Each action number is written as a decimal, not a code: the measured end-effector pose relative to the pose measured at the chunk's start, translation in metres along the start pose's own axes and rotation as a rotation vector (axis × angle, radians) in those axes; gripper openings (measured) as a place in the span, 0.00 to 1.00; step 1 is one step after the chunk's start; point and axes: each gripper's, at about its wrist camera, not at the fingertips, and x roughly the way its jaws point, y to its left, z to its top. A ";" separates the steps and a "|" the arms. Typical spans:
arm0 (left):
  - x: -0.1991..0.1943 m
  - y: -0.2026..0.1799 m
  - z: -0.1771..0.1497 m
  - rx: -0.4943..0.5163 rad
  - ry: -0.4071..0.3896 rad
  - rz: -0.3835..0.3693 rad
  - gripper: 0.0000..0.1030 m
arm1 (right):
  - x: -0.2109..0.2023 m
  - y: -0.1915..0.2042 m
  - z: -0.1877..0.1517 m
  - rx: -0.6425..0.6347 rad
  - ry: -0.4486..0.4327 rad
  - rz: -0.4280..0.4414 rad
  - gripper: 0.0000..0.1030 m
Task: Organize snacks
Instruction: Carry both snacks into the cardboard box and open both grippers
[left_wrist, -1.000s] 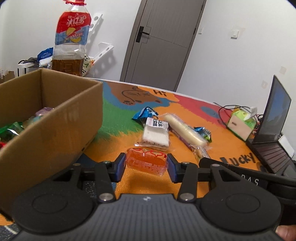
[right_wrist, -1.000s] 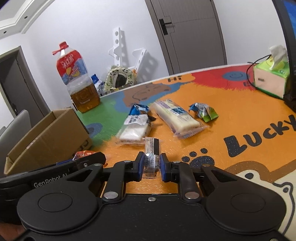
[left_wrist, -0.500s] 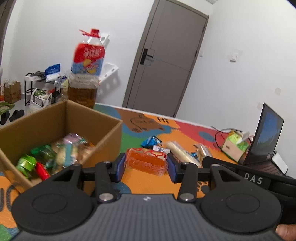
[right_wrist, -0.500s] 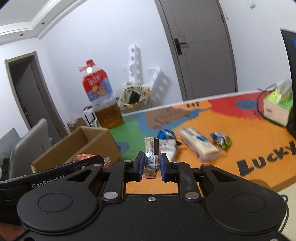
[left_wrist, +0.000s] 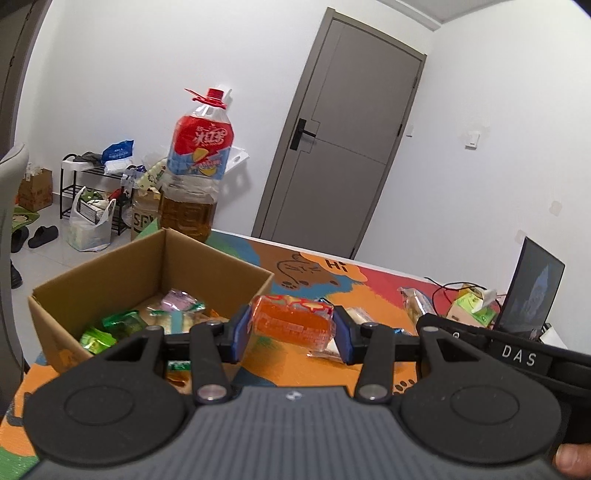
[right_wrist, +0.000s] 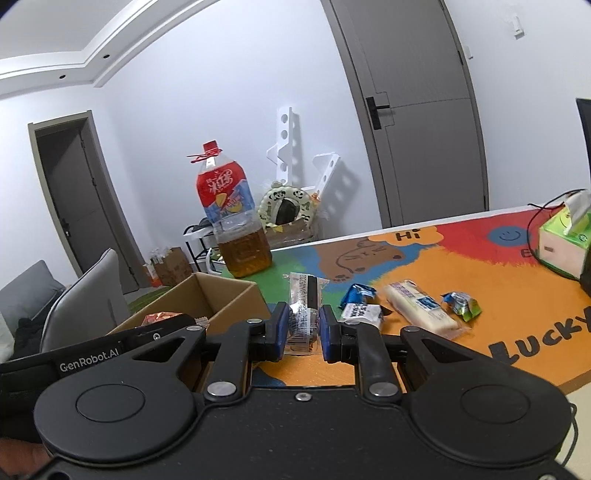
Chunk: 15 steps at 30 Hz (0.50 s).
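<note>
My left gripper (left_wrist: 291, 334) is shut on an orange snack packet (left_wrist: 291, 322), held in the air just right of an open cardboard box (left_wrist: 110, 273) that holds several wrapped snacks (left_wrist: 177, 304). My right gripper (right_wrist: 303, 330) is shut on a clear-wrapped dark snack bar (right_wrist: 304, 306), held above the table beside the same box (right_wrist: 207, 295). On the colourful mat lie a blue packet (right_wrist: 358, 293), a white packet (right_wrist: 362, 314), a long white bar (right_wrist: 421, 308) and a small green-blue sweet (right_wrist: 461, 306).
A large bottle of amber drink (left_wrist: 195, 177) stands behind the box, also in the right wrist view (right_wrist: 232, 221). A tissue box (right_wrist: 561, 240) and a laptop (left_wrist: 532, 291) stand at the table's right. A grey chair (right_wrist: 88, 295) stands left of the box.
Both grippers have risen and tilted up with their snacks held. The left one now looks down into the box from higher; the table snacks look farther away.
</note>
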 end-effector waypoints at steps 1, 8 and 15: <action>-0.001 0.002 0.001 -0.004 -0.001 0.002 0.44 | 0.001 0.003 0.001 -0.003 0.000 0.003 0.19; -0.003 0.026 0.013 -0.033 -0.013 0.031 0.44 | 0.015 0.025 0.003 -0.028 0.014 0.046 0.19; 0.004 0.061 0.026 -0.079 -0.025 0.087 0.44 | 0.044 0.048 0.007 -0.042 0.039 0.088 0.19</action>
